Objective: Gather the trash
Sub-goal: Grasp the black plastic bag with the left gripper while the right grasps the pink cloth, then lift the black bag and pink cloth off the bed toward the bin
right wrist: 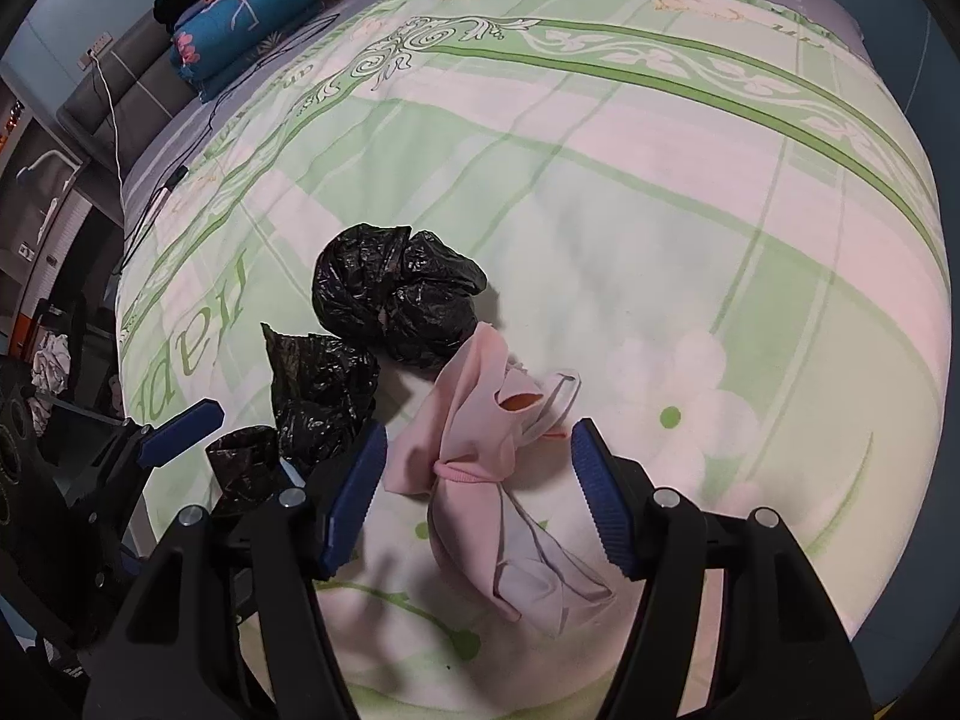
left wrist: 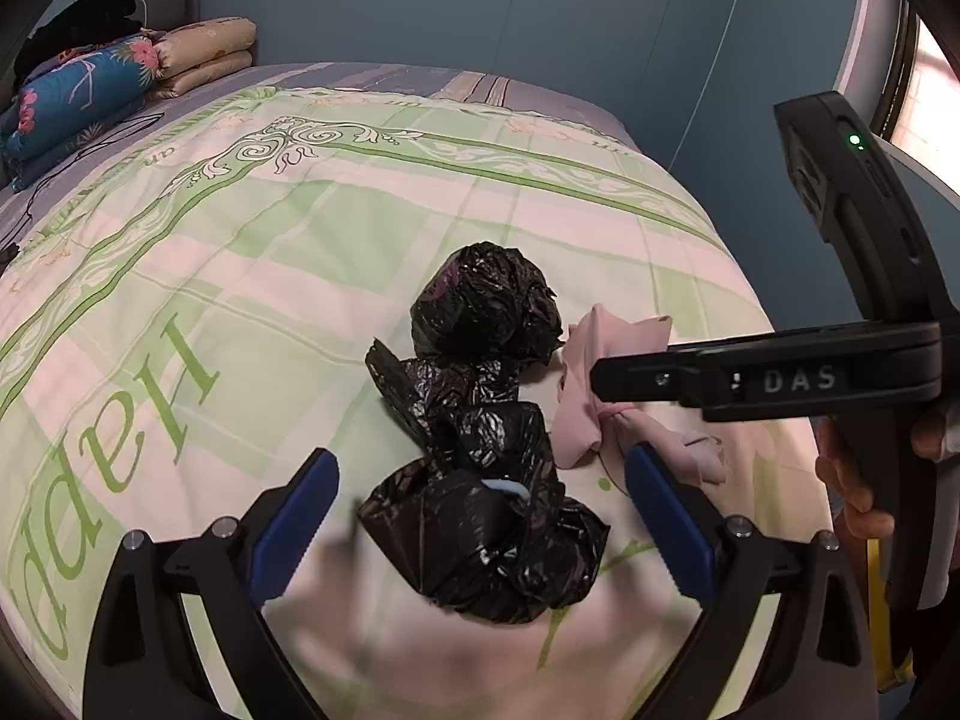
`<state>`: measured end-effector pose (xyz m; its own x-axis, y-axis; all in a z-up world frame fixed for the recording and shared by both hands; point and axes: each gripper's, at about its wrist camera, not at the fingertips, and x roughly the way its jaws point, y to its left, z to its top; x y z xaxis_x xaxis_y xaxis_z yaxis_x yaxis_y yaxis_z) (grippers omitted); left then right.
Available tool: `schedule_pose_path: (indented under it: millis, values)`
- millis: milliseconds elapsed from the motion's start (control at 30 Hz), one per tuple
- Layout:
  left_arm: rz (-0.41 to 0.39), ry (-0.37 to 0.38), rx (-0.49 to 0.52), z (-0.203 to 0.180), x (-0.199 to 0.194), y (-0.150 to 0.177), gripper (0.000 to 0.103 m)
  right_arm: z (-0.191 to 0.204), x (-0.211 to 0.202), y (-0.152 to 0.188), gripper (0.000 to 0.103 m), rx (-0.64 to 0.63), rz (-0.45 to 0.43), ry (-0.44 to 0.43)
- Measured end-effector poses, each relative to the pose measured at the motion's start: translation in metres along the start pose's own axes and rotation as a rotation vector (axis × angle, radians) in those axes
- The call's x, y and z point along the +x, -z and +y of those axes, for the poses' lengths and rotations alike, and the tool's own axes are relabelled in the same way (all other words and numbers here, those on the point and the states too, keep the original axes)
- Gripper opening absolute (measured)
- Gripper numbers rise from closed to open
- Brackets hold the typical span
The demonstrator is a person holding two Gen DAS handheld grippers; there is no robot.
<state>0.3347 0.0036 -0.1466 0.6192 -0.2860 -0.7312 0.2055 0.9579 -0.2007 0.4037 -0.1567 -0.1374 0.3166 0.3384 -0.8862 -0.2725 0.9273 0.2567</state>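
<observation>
On a bed spread with a green-and-pink quilt, three knotted trash bundles lie close together: a round black bag farthest up, a larger crumpled black bag touching it on the near side, and a pink bag tied at the middle just beside both. What the bags contain is hidden; only a pale blue scrap shows at a fold of the larger black bag, and an orange spot peeps from an opening in the pink bag in the right wrist view.

The left hand-held gripper tilts downward over the larger black bag, its blue pads spread wide on either side of the plastic and not pressing it. The right hand-held gripper points steeply down at the pink bag, its jaws released, the knot lying between the pads with a gap on each side.

The left wrist view alone shows the right tool's black body crossing from the right edge, with fingers of the person's hand wrapped on its handle, cut off by the frame. The right wrist view alone shows the left tool's blue pad at the bed's left edge, cluttered dim floor beyond, and cables trailing across the quilt toward folded bedding at the head.
</observation>
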Motion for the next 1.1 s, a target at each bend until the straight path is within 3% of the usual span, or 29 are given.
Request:
schedule_pose_path:
  millis: [233,367,533,600,767,1100]
  values:
    - [0.04,-0.018,-0.001,0.001,0.01,0.0,0.067,0.0,0.011,-0.003,0.053,0.002,0.026,0.008]
    - [0.069,-0.026,-0.012,0.006,0.011,0.004,0.042,0.0,0.013,-0.003,0.034,-0.004,0.026,0.022]
    - [0.073,0.001,-0.034,0.012,0.005,0.004,0.031,0.008,0.015,-0.002,0.023,-0.035,0.019,0.041]
    - [0.068,0.0,-0.033,0.012,0.002,0.004,0.021,0.011,0.013,-0.002,0.02,-0.041,0.011,0.049]
    - [0.061,0.002,-0.028,0.012,-0.006,0.007,0.019,0.017,0.008,0.001,0.012,-0.056,0.001,0.042]
    - [0.045,-0.003,-0.052,0.02,-0.024,0.01,0.017,0.019,-0.007,0.012,0.011,-0.07,-0.011,0.031]
